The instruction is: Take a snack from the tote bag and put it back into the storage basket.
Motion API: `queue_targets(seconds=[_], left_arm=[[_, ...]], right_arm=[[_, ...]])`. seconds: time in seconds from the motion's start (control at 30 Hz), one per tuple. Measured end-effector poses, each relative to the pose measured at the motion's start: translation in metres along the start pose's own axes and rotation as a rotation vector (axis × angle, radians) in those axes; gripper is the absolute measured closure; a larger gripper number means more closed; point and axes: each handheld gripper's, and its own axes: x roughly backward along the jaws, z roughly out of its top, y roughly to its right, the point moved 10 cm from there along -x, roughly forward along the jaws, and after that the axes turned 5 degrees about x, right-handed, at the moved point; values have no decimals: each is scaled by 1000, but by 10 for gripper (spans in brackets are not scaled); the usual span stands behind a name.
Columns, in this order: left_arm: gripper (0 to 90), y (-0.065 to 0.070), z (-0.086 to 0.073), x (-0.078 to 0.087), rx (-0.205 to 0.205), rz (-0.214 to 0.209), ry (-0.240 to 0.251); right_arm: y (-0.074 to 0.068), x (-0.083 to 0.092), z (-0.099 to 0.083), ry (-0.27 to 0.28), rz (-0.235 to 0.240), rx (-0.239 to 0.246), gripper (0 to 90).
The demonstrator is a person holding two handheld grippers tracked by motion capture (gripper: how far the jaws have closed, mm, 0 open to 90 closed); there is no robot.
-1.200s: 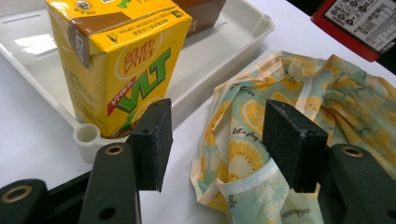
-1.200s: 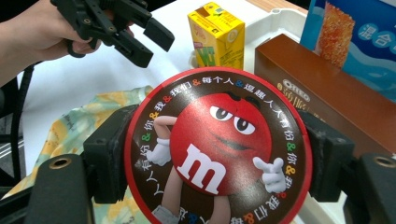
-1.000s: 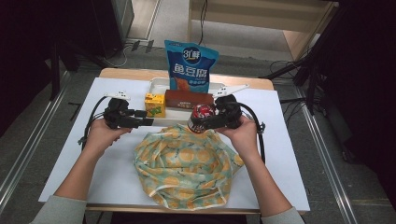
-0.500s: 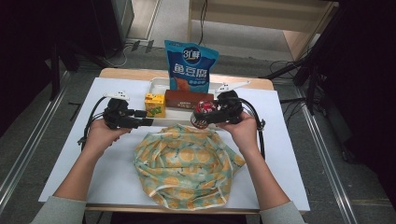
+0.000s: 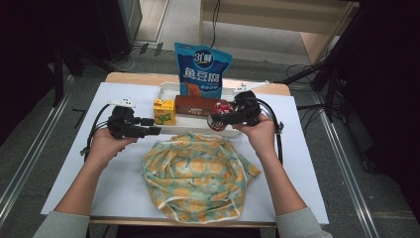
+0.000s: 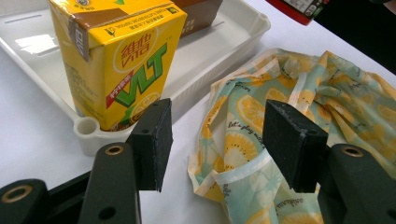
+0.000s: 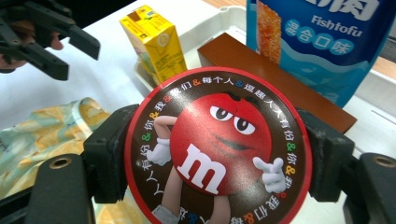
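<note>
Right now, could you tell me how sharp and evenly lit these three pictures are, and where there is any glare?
High view: soft overall, dark surroundings, the white table lit evenly. Left gripper view: carton and cloth crisp, with a bright glare patch on the tray floor. Right gripper view: the tin lid is sharp with faint sheen; the pouch behind is slightly softer.

Glossy printed lid on the round candy tub [image 7: 217,149], clamped between matt black foam pads [image 7: 108,154]. Waxy, smooth yellow paper carton [image 6: 114,60] at ten o'clock in the left gripper view, standing in a smooth white plastic tray [image 6: 212,42]. Soft, crumpled lemon-print cloth [image 5: 195,173] (matt throughout). Shiny blue foil snack bag [image 5: 202,69]. Matt brown cardboard box [image 7: 275,79].
</note>
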Motion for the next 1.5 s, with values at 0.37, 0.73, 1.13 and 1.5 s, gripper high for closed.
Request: queue_targets(seconds=[0.37,0.73,1.13,1.5], left_arm=[[432,0,-3,4,0,5,3],[431,1,-4,6,-5,5,7],[430,1,-3,6,-7,4,14],[430,1,-3,7,-11,4,15]], right_arm=[[19,-7,-5,-8,-21,-30,249],[36,-15,-13,-25,-47,-62,249],[52,-25,-23,-52,-80,-78,250],[59,-34,-32,-79,-104,-80,250]])
